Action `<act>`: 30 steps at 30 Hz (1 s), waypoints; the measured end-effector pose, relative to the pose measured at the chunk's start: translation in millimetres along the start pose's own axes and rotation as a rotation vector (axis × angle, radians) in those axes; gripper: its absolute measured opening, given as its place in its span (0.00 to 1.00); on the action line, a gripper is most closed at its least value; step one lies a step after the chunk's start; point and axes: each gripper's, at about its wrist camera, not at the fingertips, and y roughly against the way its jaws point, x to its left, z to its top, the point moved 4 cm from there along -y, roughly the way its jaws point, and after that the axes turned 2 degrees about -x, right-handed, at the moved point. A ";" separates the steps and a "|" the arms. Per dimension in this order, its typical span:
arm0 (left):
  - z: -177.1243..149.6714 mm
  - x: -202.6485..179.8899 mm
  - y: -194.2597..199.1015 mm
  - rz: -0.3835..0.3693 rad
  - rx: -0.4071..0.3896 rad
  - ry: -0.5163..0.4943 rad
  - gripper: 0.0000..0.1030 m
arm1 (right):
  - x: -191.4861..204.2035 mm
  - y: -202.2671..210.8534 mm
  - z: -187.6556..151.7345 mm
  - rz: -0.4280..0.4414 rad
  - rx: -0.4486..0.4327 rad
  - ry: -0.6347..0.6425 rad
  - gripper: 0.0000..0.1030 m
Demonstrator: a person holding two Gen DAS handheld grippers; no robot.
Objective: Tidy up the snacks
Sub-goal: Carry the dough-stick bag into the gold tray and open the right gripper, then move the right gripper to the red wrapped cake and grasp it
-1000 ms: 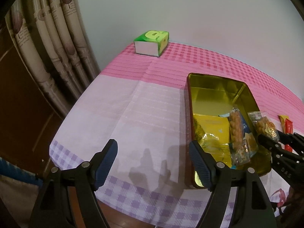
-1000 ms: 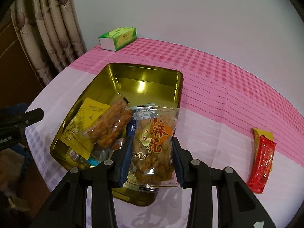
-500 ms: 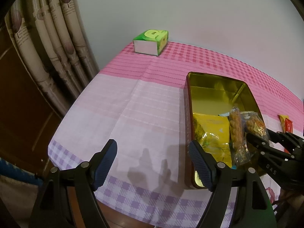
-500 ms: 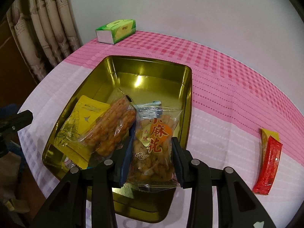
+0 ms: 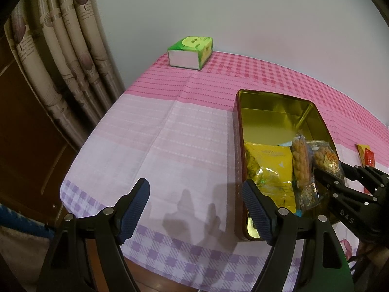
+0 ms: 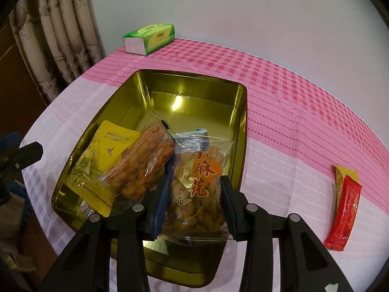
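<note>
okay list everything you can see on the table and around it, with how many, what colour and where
Rectangular metal tin: one, gold inside, middle of the table.
Yellow snack packet: one, in the tin, left side.
Clear packet of orange twists: one, in the tin, leaning on the yellow one.
Clear fried-twist packet with orange label: one, over the tin, between the right gripper's pads.
Snack sticks: two, red over yellow, on the cloth right of the tin.
Tissue box: one, green, far corner.
Checked tablecloth: one, pink and lilac.
Curtain: beige, left.
Left gripper: black, open, empty.
Right gripper: black, jaws just opening.
</note>
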 end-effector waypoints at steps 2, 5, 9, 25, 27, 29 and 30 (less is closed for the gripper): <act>-0.2 -0.1 -0.3 -0.001 0.002 0.001 0.77 | 0.1 1.3 0.2 0.003 -0.003 -0.001 0.43; -0.5 -0.6 0.0 0.001 0.000 -0.001 0.77 | 1.1 4.1 0.8 0.015 -0.015 0.005 0.52; -1.0 -0.7 -0.8 0.001 0.000 0.001 0.77 | 3.5 9.6 1.1 0.000 -0.032 0.027 0.54; -1.4 -0.2 -1.4 0.020 0.004 0.000 0.77 | -116.6 40.3 -17.7 -0.168 -0.070 -0.146 0.60; -1.5 -0.9 -1.7 0.023 0.005 -0.004 0.77 | -140.6 39.5 -24.8 -0.213 -0.060 -0.174 0.61; -1.4 -1.3 -1.4 0.024 0.003 -0.004 0.77 | -164.0 37.2 -33.6 -0.245 -0.044 -0.206 0.62; -1.5 -1.3 -1.5 0.025 0.003 -0.004 0.77 | -173.2 35.8 -37.8 -0.258 -0.035 -0.221 0.62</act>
